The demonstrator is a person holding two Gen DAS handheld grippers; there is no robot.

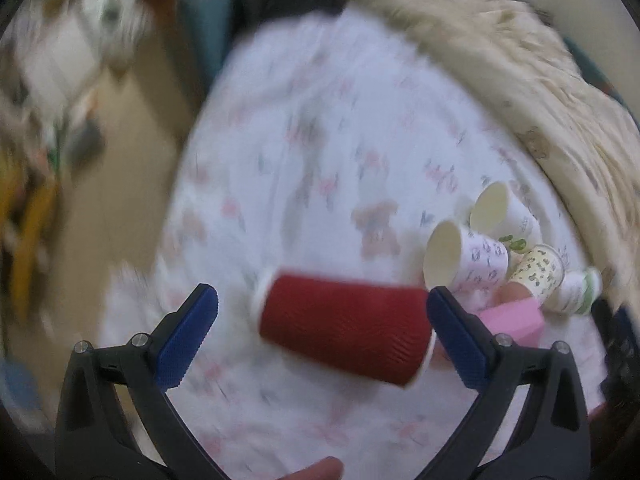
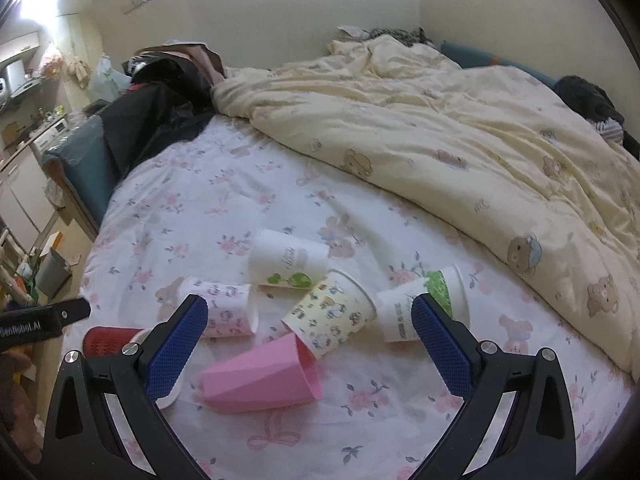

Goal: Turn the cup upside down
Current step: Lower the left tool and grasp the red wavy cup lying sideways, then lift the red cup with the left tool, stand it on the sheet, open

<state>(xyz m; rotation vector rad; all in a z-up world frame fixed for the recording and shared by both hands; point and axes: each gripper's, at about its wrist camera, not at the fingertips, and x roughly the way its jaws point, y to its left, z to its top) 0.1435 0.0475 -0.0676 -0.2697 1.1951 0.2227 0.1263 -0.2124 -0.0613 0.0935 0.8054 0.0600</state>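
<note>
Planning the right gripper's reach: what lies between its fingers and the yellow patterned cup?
In the right wrist view, the pink cup lies on its side between the open right gripper and the yellow patterned cup.

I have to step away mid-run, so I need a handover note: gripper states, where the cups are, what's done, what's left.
Left gripper: open, jaws either side of the red cup, which lies on its side on the floral sheet; not gripped.
Right gripper: open, empty, hovering over the pile.
Pink cup and four printed paper cups, e.g., all lie on their sides.
Done: none stands upside down.
Left: grip the red cup and flip it.
</note>
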